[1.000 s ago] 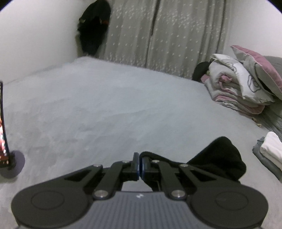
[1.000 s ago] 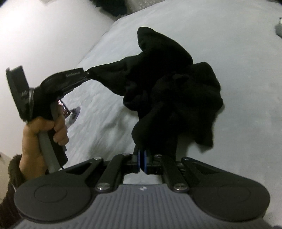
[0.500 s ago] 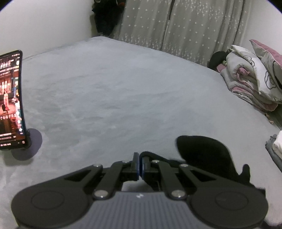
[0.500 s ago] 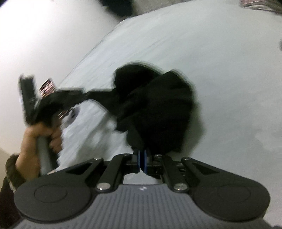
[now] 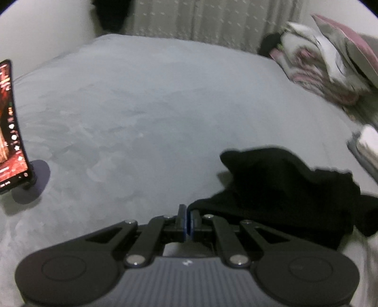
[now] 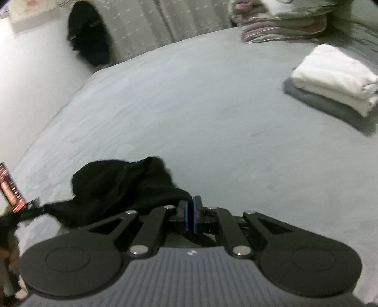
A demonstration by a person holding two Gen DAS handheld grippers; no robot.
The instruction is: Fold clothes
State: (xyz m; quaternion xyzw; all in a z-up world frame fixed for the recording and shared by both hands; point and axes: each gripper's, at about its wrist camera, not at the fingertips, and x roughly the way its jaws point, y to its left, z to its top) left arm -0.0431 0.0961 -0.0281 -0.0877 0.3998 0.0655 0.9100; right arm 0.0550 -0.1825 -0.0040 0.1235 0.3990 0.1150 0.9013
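A crumpled black garment (image 5: 283, 189) lies on the grey bed at the lower right of the left wrist view, and at the lower left of the right wrist view (image 6: 122, 189). My left gripper (image 5: 188, 217) is shut on one edge of it, the cloth trailing off to the right. My right gripper (image 6: 189, 216) is shut on another edge, the cloth bunching to the left. The garment sags between the two grippers, low over the bed sheet (image 6: 200, 106).
A folded white garment on a folded grey one (image 6: 330, 75) sits at the right of the bed. Folded bedding and pillows (image 5: 330, 61) are piled at the far right. A lit phone on a stand (image 5: 11, 132) stands at the left. Curtains (image 5: 200, 21) and a hanging dark garment (image 6: 89, 37) lie behind.
Both grippers have dropped and levelled out, bringing the black garment from hanging in the air down onto the bed. The right view has swung up toward the folded stack.
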